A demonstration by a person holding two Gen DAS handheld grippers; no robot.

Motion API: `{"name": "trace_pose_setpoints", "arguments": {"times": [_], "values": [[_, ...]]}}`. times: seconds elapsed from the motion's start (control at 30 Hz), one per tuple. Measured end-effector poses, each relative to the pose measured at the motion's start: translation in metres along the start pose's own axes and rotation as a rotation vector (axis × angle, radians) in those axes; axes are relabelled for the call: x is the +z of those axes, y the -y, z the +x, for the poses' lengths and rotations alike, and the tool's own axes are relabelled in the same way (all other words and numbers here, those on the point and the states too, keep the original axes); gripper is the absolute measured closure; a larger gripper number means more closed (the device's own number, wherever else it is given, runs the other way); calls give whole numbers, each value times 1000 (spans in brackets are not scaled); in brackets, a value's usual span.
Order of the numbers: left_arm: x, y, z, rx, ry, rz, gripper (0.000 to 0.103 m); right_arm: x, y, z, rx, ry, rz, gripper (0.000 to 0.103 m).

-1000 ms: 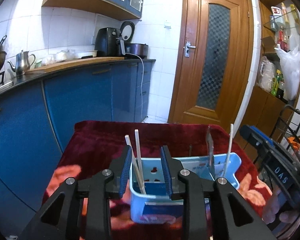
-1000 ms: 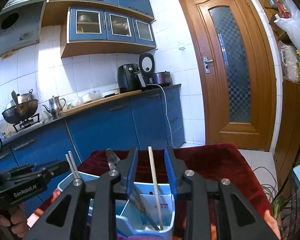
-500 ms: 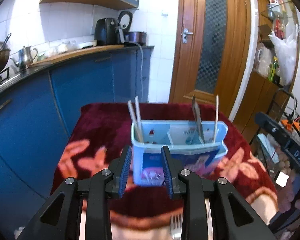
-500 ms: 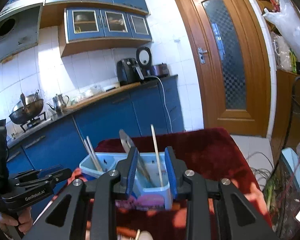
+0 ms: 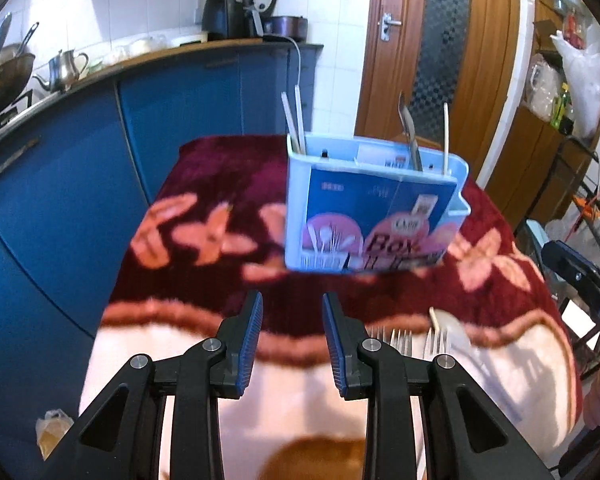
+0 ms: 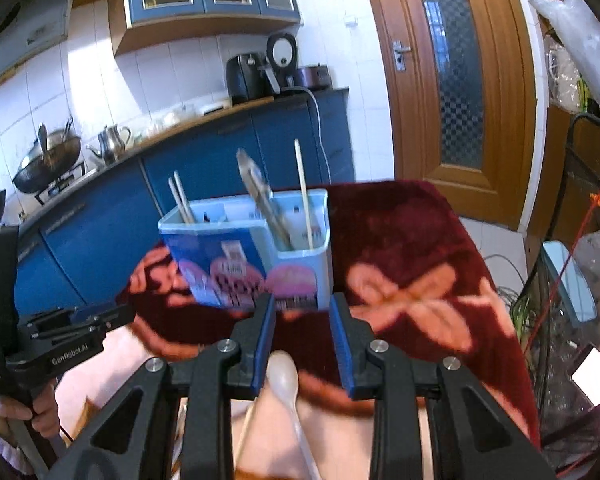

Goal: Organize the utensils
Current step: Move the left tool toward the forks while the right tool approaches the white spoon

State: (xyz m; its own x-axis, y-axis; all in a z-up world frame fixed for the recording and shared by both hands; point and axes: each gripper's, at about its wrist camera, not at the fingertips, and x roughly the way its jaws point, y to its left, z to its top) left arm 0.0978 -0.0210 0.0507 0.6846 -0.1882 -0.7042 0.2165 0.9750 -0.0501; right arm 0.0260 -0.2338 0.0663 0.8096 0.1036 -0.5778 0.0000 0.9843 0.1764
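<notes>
Utensils: chopsticks (image 5: 296, 120) and a knife (image 6: 262, 196) already stand in the blue box (image 5: 374, 216) beyond both tongs; forks (image 5: 404, 338) and a spoon (image 6: 286, 376) lie unsorted just below. Left tongs (image 5: 292, 316) and right tongs (image 6: 302, 316) stand apart, empty.

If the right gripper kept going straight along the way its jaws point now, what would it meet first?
Probably the white spoon lying on the blanket: its bowl sits just ahead, between the open jaws of the right gripper. The blue utensil box stands beyond. Depth is uncertain.
</notes>
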Motion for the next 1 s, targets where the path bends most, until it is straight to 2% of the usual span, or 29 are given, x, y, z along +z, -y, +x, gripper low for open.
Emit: {"name": "trace_pose_setpoints", "arguments": {"times": [0.53, 0.8, 1.0], "values": [[-30, 12, 17, -90, -155, 0, 71, -38, 4, 13, -35, -193, -25, 72], [-42, 26, 32, -139, -238, 22, 71, -50, 3, 25, -24, -268, -44, 72], [-49, 30, 44, -148, -282, 27, 71, -58, 1, 37, -14, -321, -63, 72]]}}
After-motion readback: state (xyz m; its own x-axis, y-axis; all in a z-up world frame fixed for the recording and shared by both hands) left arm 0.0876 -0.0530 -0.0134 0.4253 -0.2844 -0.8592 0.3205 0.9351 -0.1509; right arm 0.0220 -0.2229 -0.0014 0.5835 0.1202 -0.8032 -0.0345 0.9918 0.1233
